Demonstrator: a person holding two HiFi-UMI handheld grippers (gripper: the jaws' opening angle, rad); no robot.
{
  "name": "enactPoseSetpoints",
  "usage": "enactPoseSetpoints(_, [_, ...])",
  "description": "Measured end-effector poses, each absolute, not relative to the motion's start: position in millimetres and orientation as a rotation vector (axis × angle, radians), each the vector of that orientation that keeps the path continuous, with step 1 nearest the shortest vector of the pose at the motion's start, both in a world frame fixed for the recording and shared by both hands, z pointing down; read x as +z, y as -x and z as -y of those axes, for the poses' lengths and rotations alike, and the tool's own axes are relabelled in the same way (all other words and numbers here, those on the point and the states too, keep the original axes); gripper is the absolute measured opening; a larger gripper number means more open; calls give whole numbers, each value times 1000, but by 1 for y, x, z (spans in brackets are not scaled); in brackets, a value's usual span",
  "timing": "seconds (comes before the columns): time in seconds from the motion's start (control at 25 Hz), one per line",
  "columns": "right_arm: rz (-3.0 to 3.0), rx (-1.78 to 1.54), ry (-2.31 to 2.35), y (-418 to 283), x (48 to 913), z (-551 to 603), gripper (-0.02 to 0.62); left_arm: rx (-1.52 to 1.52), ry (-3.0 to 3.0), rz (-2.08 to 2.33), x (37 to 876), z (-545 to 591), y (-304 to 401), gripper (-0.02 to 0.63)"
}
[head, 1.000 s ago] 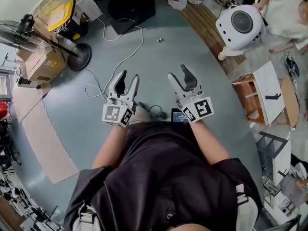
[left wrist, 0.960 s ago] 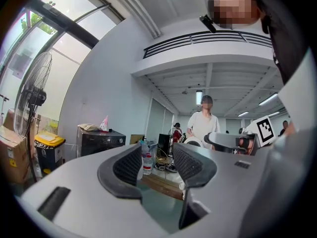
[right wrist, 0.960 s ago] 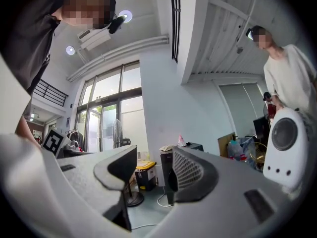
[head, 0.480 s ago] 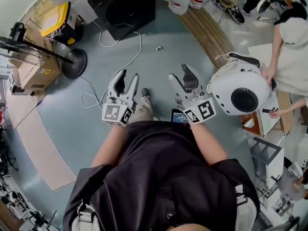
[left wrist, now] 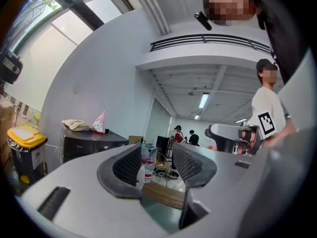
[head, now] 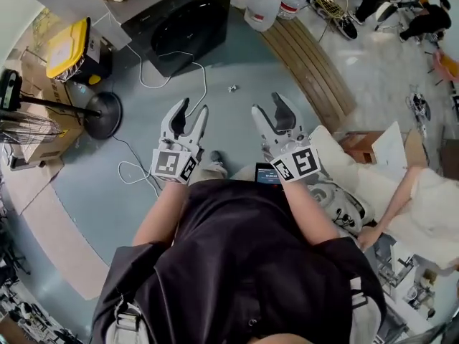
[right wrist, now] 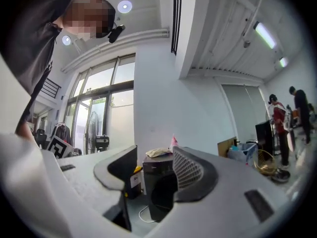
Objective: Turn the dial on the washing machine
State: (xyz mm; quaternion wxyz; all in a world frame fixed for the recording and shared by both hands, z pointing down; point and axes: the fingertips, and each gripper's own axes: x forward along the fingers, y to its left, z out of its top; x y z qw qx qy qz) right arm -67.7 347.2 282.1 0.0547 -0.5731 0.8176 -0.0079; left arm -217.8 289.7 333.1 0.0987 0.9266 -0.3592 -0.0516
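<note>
The black washing machine (head: 183, 20) stands on the floor ahead, at the top of the head view, with a cloth and a packet on its lid. I cannot make out its dial. My left gripper (head: 188, 115) and right gripper (head: 267, 107) are held level side by side, well short of the machine. Both are open with nothing between their jaws. In the right gripper view the washing machine (right wrist: 158, 182) shows between the jaws of the right gripper (right wrist: 156, 170). In the left gripper view the washing machine (left wrist: 89, 145) lies left of the left gripper (left wrist: 157, 162).
A yellow-lidded bin (head: 68, 41) and a fan's round base (head: 100, 113) stand left of the machine. A white cable (head: 165, 84) trails over the floor. Water bottles (head: 262, 6) and a slatted wooden board (head: 308, 63) lie to the right. A person in light clothes (head: 409, 206) crouches at the right.
The washing machine has come closer and now fills more of the top of the head view. The person at the right has shifted from upper right to lower right. Both grippers keep their open pose.
</note>
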Motion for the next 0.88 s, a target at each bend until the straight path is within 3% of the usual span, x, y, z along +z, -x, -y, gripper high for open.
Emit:
enactPoseSetpoints(0.4, [-2503, -30, 1869, 21, 303, -242, 210, -125, -2721, 1028, 349, -183, 179, 195])
enactPoseSetpoints(0.88, [-2604, -130, 1720, -90, 313, -105, 210, -100, -2657, 1186, 329, -59, 81, 195])
